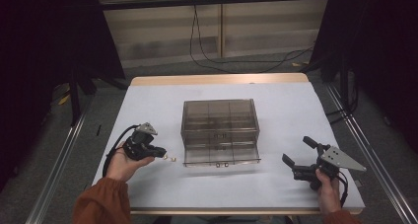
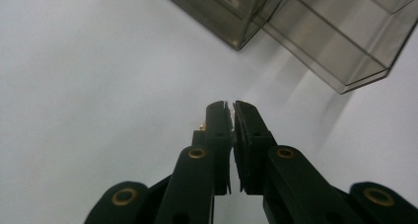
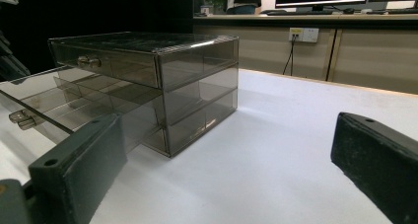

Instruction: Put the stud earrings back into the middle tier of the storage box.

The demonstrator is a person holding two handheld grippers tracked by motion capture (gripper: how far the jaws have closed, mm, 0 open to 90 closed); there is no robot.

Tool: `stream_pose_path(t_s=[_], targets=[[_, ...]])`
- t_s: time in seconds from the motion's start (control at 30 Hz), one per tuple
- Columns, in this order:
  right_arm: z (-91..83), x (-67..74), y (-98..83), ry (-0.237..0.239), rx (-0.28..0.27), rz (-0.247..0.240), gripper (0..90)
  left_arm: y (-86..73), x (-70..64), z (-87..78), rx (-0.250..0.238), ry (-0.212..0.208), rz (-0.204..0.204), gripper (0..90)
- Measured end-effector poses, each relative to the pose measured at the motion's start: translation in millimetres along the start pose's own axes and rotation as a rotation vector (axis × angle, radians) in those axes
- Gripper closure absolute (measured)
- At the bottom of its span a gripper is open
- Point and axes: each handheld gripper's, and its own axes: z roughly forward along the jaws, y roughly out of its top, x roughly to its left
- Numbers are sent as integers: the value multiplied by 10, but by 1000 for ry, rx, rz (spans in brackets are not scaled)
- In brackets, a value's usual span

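Centrally, the smoky drawer cabinet [image 1: 220,130] stands with its bottom drawer [image 1: 222,157] pulled out. Left gripper [image 1: 158,153] is pinched nearly closed beside small pale bits [image 1: 169,158]; right gripper [image 1: 299,155] gapes wide, well apart.

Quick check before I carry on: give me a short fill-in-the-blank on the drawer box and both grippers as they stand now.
1. The smoky plastic drawer box has its ____ drawer pulled out toward the person.
2. The left gripper has its jaws ____.
3. The right gripper has its jaws ____.
4. Small pale pieces lie on the white table cover beside the ____ gripper.

Missing words: bottom; shut; open; left
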Motion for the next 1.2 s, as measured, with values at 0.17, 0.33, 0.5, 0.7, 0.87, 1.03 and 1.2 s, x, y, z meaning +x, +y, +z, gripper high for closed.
stream_pose_path(t_s=[0.17, 0.33, 0.5, 0.7, 0.87, 1.03, 1.2], targets=[[-1, 1, 0, -1, 0, 2, 0, 84, 19, 84, 76, 8, 25, 846], [1, -4, -1, 5, 0, 3, 0, 137, 64, 191, 125, 6, 42, 839], [0, -4, 0, 3, 0, 5, 0, 172, 61, 273, 186, 5, 56, 833], [-1, -5, 0, 4, -1, 5, 0, 187, 112, 301, 188, -9, 40, 863], [-1, -7, 0, 5, -2, 5, 0, 194, 126, 322, 206, -11, 42, 862], [-3, -8, 0, 4, 0, 6, 0, 210, 137, 328, 224, -11, 55, 847], [-1, -9, -1, -1, -3, 6, 0, 212, 118, 364, 239, -20, 69, 846]])
